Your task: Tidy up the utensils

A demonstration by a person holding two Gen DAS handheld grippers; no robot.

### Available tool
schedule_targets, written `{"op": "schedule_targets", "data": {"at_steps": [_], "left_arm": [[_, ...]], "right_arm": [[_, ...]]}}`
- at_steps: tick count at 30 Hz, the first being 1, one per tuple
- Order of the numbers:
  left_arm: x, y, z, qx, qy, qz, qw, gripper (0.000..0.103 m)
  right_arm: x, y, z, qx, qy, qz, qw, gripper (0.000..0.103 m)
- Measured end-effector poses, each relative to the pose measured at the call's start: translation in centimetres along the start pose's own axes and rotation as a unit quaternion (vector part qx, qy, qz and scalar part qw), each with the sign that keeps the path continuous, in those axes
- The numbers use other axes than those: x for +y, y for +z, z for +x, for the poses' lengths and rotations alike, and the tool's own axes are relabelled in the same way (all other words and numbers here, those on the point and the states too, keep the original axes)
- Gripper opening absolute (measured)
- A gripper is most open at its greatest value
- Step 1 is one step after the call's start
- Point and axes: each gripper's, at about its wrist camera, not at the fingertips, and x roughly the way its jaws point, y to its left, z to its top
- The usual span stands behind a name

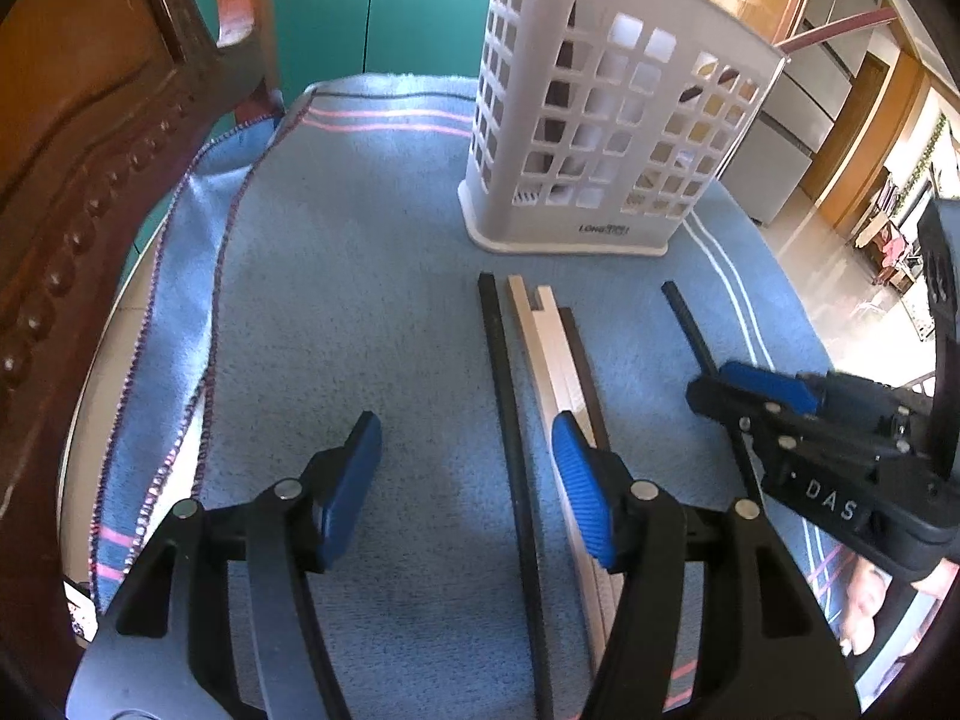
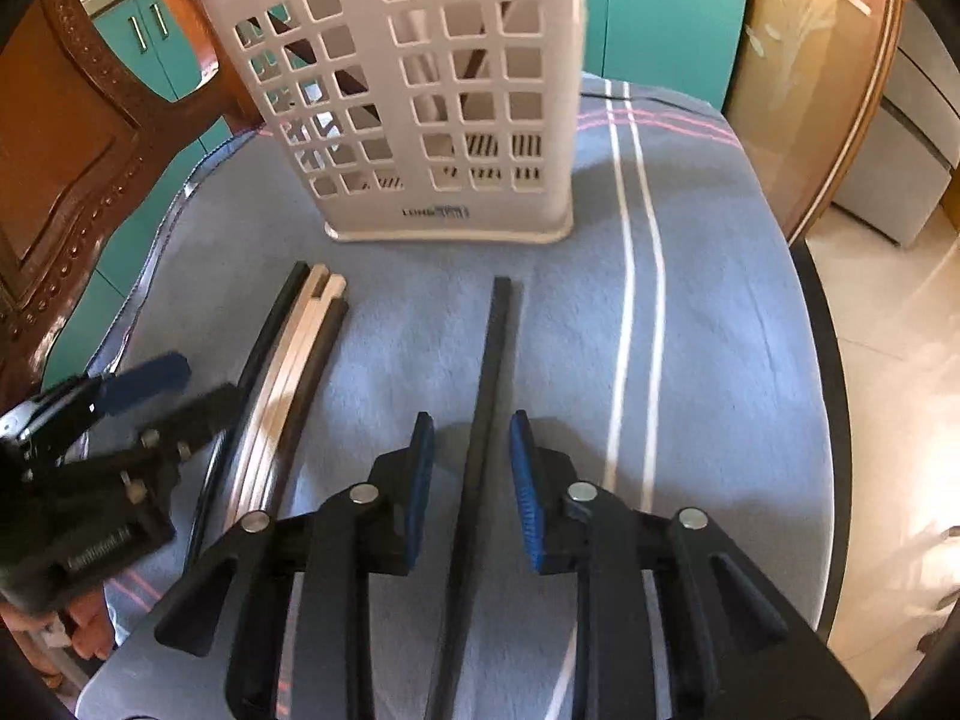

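Note:
A white slotted utensil holder (image 1: 606, 114) stands on a blue towel (image 1: 372, 276); it also shows in the right wrist view (image 2: 432, 96). Several chopsticks lie in front of it: a bundle of black, pale wood and dark ones (image 1: 543, 348) (image 2: 288, 372), and a lone black chopstick (image 2: 486, 396) (image 1: 690, 324) to the right. My left gripper (image 1: 465, 480) is open, a black chopstick from the bundle between its jaws. My right gripper (image 2: 471, 480) is open, its blue pads either side of the lone black chopstick, apart from it.
A carved wooden chair back (image 1: 90, 138) stands at the left. Teal cabinet doors (image 1: 384, 6) are behind the table. The round table's edge (image 2: 828, 372) drops to a tiled floor at the right.

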Motion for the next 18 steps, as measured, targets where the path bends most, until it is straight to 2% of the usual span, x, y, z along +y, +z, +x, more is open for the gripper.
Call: {"op": "schedule_targets", "data": {"at_steps": [2, 6, 8, 9, 11, 14, 18], "left_arm": [[-0.2, 0.0, 0.2, -0.001, 0.014, 0.007, 0.9999, 0.06], [-1.3, 0.1, 1.0, -0.005, 0.069, 0.043, 0.9967, 0.062], [-1.5, 0.2, 1.0, -0.008, 0.077, 0.044, 0.996, 0.06], [-1.5, 0.3, 1.1, -0.008, 0.076, 0.039, 0.9963, 0.057], [-1.5, 0.4, 0.9, -0.011, 0.072, 0.037, 0.9966, 0.029], [-2.0, 0.3, 0.8, -0.012, 0.068, 0.045, 0.9966, 0.018], [-2.1, 0.3, 0.8, -0.011, 0.063, 0.041, 0.9971, 0.013]], "right_arm": [[0.0, 0.0, 0.1, -0.005, -0.002, -0.002, 1.0, 0.03], [0.0, -0.2, 0.1, -0.02, -0.012, -0.014, 1.0, 0.032], [0.2, -0.4, 0.2, -0.027, -0.026, -0.027, 0.999, 0.035], [0.3, -0.5, 0.3, -0.031, -0.031, -0.033, 0.998, 0.035], [0.5, -0.8, 0.3, -0.039, -0.038, -0.044, 0.998, 0.035], [0.6, -0.8, 0.4, -0.044, -0.037, -0.049, 0.997, 0.034], [0.2, -1.0, 0.2, -0.047, -0.027, -0.043, 0.998, 0.022]]}}
